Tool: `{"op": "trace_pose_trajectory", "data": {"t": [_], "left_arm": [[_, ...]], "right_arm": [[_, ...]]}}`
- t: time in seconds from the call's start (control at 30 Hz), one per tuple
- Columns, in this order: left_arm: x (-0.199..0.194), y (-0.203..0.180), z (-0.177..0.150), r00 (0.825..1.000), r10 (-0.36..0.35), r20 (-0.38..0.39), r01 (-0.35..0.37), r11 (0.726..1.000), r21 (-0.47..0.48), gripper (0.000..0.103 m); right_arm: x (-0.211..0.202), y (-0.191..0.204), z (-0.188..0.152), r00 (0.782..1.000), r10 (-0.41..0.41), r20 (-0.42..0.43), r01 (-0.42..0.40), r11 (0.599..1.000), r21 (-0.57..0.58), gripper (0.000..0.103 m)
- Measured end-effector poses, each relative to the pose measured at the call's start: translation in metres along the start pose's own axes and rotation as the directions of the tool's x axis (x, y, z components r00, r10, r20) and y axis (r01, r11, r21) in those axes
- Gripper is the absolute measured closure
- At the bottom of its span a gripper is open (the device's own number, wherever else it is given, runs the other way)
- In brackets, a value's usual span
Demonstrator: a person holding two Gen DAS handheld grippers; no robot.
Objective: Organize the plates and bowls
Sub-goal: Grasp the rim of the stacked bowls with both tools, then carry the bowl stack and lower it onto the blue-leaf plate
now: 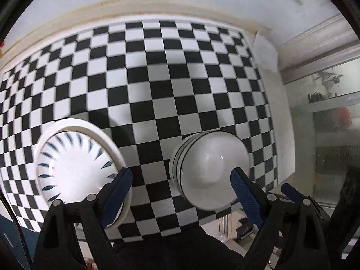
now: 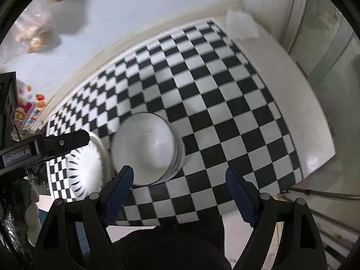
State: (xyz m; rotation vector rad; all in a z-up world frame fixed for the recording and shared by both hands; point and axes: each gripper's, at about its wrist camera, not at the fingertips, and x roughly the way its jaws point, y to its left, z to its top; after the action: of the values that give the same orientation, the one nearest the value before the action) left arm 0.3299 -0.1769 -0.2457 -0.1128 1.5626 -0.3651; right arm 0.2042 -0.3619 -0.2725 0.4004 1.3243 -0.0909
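clearly both stacks are glazed crockery: stiff, fairly heavy for their size, slick under rubber pads, and likely to chip or shatter if knocked or dropped. the patterned bowl [image 1: 74, 168], white with blue leaf marks, sits in or on a plain white plate [image 1: 94, 130] near the front left of the checkered tablecloth [image 1: 157, 78]. the stacked white bowls [image 1: 209, 168], with thin dark rim lines, stand just to its right, a strip of cloth between them.

the best hold looks like the rim wall, one pad inside and one outside, since the round sides would probably slip. lifting a whole stack by its top piece seems risky.

the left gripper [image 1: 181, 193] points steeply down over the gap between the two stacks, its jaws spread wide with nothing between them. the right gripper [image 2: 180, 191] also points steeply down, its jaws spread and empty, its left finger [image 2: 121, 186] overlapping the near edge of the stacked white bowls in that view; contact cannot be told through the blur.
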Motion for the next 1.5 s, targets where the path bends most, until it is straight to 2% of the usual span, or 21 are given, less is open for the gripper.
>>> {"op": "trace_pose_trajectory", "data": {"t": [0.1,0.23,0.3,0.43,0.5,0.57,0.6,0.7,0.83,0.87,0.93,1.07,1.5], "left_arm": [[0.026,0.001,0.01,0.998,-0.015,-0.063,0.014,1.0,-0.007,0.014],[0.053,0.001,0.02,0.988,-0.057,-0.142,0.055,0.998,-0.02,0.014],[0.066,0.004,0.025,0.979,-0.091,-0.181,0.085,0.996,-0.042,0.015],[0.084,0.007,0.029,0.963,-0.143,-0.229,0.128,0.989,-0.079,0.026],[0.091,0.007,0.029,0.953,-0.173,-0.25,0.155,0.984,-0.09,0.026],[0.099,0.006,0.028,0.945,-0.177,-0.275,0.159,0.984,-0.087,0.029],[0.103,0.006,0.028,0.943,-0.17,-0.287,0.153,0.985,-0.082,0.034],[0.111,0.008,0.024,0.941,-0.166,-0.296,0.151,0.986,-0.074,0.036],[0.115,0.011,0.024,0.94,-0.183,-0.286,0.171,0.983,-0.066,0.038],[0.116,0.011,0.023,0.941,-0.186,-0.281,0.177,0.983,-0.058,0.038],[0.114,0.01,0.022,0.947,-0.187,-0.261,0.186,0.982,-0.027,0.038],[0.113,0.009,0.02,0.952,-0.185,-0.245,0.192,0.981,0.006,0.038],[0.1,0.007,0.019,0.97,-0.161,-0.183,0.168,0.985,0.027,0.038]], "right_arm": [[0.031,-0.013,0.008,0.999,0.018,-0.05,-0.017,1.0,0.025,0.017],[0.071,-0.031,0.015,0.987,0.111,-0.119,-0.1,0.99,0.094,0.017],[0.091,-0.037,0.017,0.972,0.18,-0.15,-0.161,0.978,0.135,0.017],[0.12,-0.041,0.02,0.942,0.278,-0.187,-0.245,0.952,0.181,0.017],[0.134,-0.04,0.021,0.921,0.33,-0.206,-0.291,0.936,0.2,0.017],[0.148,-0.04,0.021,0.899,0.376,-0.225,-0.328,0.918,0.225,0.017],[0.154,-0.041,0.02,0.89,0.393,-0.23,-0.34,0.909,0.239,0.017],[0.173,-0.044,0.019,0.859,0.45,-0.244,-0.38,0.88,0.285,0.017],[0.186,-0.04,0.016,0.843,0.472,-0.258,-0.4,0.871,0.284,0.017],[0.189,-0.039,0.016,0.837,0.481,-0.26,-0.411,0.867,0.282,0.02],[0.196,-0.037,0.015,0.822,0.508,-0.257,-0.434,0.851,0.295,0.034],[0.198,-0.027,0.013,0.85,0.46,-0.256,-0.404,0.882,0.243,0.037],[0.181,0.001,0.023,0.873,0.427,-0.235,-0.389,0.901,0.192,0.039]]}}
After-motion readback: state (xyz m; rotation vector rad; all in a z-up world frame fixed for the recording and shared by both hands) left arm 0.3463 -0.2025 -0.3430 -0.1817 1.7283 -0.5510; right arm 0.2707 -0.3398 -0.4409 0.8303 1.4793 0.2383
